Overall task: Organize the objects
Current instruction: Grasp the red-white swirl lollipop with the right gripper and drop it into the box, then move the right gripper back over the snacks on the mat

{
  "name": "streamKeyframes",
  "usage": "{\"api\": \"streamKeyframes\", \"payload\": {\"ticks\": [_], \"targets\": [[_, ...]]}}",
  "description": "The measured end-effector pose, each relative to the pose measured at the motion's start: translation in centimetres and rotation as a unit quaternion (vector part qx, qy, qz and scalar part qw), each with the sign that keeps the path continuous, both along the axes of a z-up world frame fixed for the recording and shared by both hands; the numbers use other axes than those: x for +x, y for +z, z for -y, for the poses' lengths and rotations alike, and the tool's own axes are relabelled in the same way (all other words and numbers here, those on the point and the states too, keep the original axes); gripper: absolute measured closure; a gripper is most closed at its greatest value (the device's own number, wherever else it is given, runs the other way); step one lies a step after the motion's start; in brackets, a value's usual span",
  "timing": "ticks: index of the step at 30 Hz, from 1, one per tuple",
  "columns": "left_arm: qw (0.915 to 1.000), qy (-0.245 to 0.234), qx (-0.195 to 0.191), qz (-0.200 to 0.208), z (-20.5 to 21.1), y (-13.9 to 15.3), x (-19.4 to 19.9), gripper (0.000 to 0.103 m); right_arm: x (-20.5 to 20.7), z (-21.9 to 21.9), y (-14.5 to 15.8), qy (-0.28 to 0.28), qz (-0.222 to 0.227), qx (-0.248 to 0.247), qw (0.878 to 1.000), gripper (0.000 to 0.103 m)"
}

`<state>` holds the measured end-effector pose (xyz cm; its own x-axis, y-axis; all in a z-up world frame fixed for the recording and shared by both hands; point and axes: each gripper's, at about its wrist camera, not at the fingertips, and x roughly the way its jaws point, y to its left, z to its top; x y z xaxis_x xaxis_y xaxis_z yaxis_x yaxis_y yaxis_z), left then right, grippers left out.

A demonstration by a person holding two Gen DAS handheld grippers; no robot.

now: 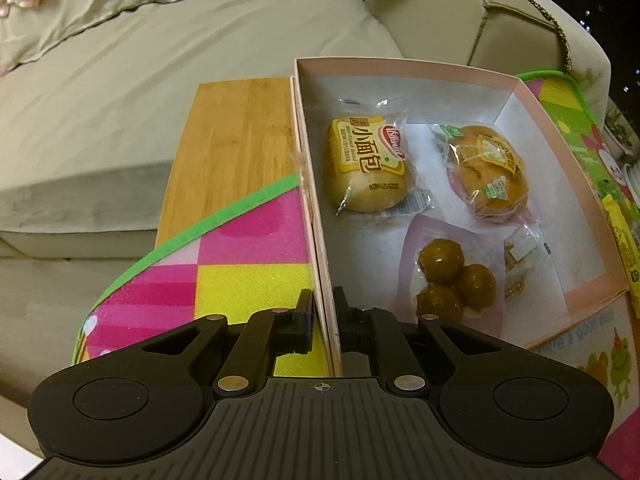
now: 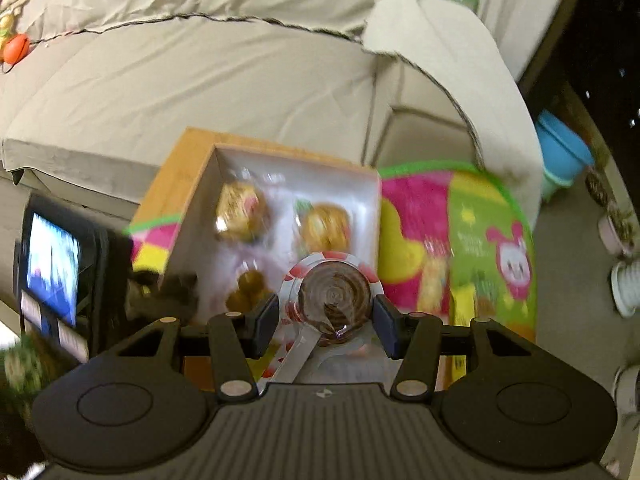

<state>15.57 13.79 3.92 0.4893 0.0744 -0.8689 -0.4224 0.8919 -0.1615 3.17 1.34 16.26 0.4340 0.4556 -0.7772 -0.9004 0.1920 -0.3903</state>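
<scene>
The left gripper [image 1: 323, 312] was seen pinched tight on the near side wall of a shallow pale pink cardboard box [image 1: 316, 216], one finger outside the wall and one inside. Just ahead of its inner finger, a clear packet of three brown glazed balls [image 1: 452, 280] lay on the box floor. Farther ahead, a yellow-labelled wrapped bun [image 1: 366, 168] and a second wrapped golden bun [image 1: 486, 172] were lying side by side, the second to the right. Left of the gripper, a bright pink, yellow and green patchwork mat [image 1: 248, 264] was spread under the box, with a bamboo board [image 1: 236, 140] beyond it and a beige sofa [image 1: 160, 60] behind. The right gripper [image 2: 326, 316] was held partly spread, its pads pressed on a small clear plastic cup with a dark brown swirl and a red-and-white rim [image 2: 334, 296], raised over the near right corner of the box [image 2: 376, 200]; that view was blurred. The mat [image 2: 460, 240] was seen to its right.
</scene>
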Motion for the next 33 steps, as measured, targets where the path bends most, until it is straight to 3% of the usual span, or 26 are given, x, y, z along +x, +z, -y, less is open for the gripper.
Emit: {"api": "streamKeyframes", "payload": {"ticks": [5, 13, 19, 24, 33], "targets": [[1.0, 0.002, -0.003, 0.001, 0.0, 0.0, 0.0, 0.093, -1.0, -3.8, 0.1, 0.03, 0.018, 0.019, 0.999, 0.052], [0.9999, 0.009, -0.007, 0.002, -0.1, 0.0, -0.1, 0.091, -0.2, -7.0, 0.0, 0.045, -0.002, 0.032, 0.998, 0.052], [0.9998, 0.02, -0.003, 0.001, 0.1, 0.0, -0.1, 0.091, 2.3, -5.0, -1.6, 0.051, -0.022, 0.014, 0.998, 0.051], [0.9994, 0.023, 0.025, 0.002, 1.1, 0.1, 0.0, 0.091, 5.7, -1.5, -3.4, 0.046, -0.036, -0.01, 0.998, 0.049], [0.9984, 0.047, 0.031, 0.004, 1.4, 0.0, 0.1, 0.091, 13.6, 4.5, -6.0, 0.028, -0.048, -0.047, 0.997, 0.049]]}}
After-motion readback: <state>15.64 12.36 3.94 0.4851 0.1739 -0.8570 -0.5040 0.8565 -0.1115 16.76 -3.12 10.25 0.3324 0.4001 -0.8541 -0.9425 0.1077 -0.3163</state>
